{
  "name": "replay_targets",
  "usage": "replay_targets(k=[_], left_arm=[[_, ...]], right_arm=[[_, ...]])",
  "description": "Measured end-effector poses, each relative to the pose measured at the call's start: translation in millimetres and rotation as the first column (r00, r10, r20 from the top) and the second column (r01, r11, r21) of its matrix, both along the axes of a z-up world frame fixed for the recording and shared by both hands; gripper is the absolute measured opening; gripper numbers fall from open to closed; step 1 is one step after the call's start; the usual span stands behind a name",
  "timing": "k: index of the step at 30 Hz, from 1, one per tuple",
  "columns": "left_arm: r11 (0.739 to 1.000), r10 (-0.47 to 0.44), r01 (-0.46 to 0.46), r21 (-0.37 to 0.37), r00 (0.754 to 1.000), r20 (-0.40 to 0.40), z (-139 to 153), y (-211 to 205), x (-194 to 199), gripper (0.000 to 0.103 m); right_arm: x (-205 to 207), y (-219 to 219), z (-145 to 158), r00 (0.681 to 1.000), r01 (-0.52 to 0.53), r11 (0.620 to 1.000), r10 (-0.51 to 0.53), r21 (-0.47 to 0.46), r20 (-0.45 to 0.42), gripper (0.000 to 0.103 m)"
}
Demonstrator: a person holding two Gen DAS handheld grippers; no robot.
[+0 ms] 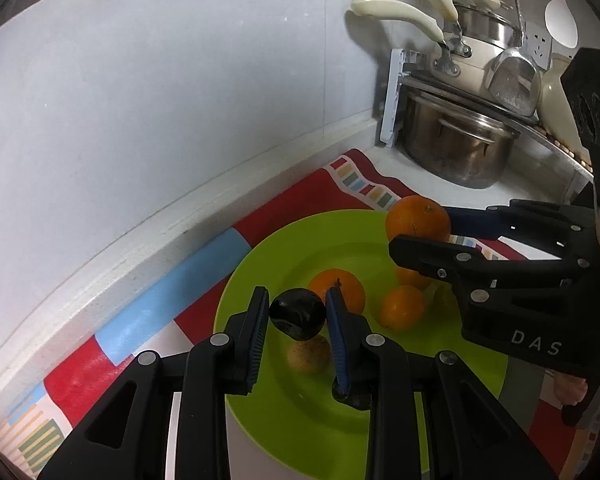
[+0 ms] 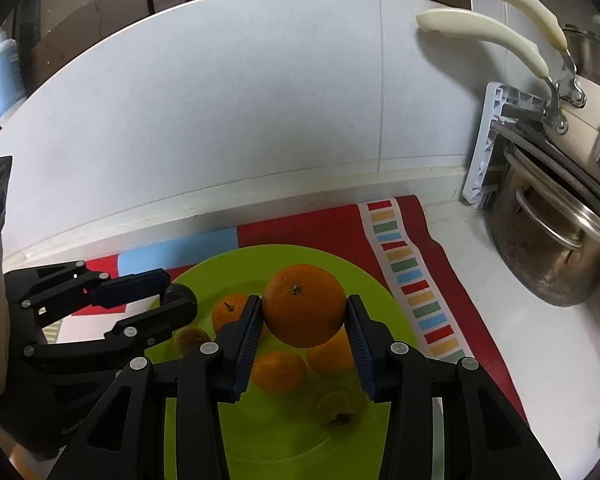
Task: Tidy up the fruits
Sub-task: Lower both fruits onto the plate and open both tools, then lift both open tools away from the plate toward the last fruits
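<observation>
Listing by view, with the round lime-green plastic plate (image 1: 260, 264) as landmark.

Left wrist view: left gripper (image 1: 297, 316), black frame with blue ribbed pads, jaws narrow, clamped on a small dark, almost black, round fruit (image 1: 297, 314) held above the plate's near half. Right gripper (image 1: 418, 236), to the right over the plate's far rim, closed on a large round orange (image 1: 416, 216). Lettering "DAS" readable on the right gripper's body. Loose on the plate: two small oranges and a dull yellow-brown fruit, partly hidden behind the left pads.

Right wrist view: right gripper (image 2: 304, 320), jaws set moderately apart, pads pressing both sides of the large orange (image 2: 304, 304) above the plate (image 2: 292, 440) centre. Left gripper (image 2: 176, 298) at the plate's left edge; its dark fruit (image 2: 180, 292) mostly hidden. Text on that gripper's body too small to read.
</observation>
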State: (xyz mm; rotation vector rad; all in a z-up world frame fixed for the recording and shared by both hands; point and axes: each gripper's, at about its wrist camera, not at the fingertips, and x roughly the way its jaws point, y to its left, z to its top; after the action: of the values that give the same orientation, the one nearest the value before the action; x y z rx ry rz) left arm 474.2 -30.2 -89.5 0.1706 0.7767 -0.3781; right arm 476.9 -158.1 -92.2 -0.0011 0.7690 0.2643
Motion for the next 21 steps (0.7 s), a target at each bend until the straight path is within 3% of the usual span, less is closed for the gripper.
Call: replay_targets(k=[2,5,21], left_arm=[[1.000,0.002,-0.002,-0.002,1.000,0.012,2,0,-2,0.039],[1.000,0.012,-0.012,0.001,1.000,0.025,7,1,-5,0.040],[0.995,0.092,-0.088,-0.041,0.992,0.092,63,18,-59,0.045]], right_arm=[[0,0,0,1.000,0.001,1.000,-0.001,-0.004,0.001,0.044],[-3,-1,3,1.000,0.016,1.000,-0.015,-0.014,0.017,0.053],[-64,0,52,0.992,0.045,0.999,-0.044,-0.008,0.118,0.053]])
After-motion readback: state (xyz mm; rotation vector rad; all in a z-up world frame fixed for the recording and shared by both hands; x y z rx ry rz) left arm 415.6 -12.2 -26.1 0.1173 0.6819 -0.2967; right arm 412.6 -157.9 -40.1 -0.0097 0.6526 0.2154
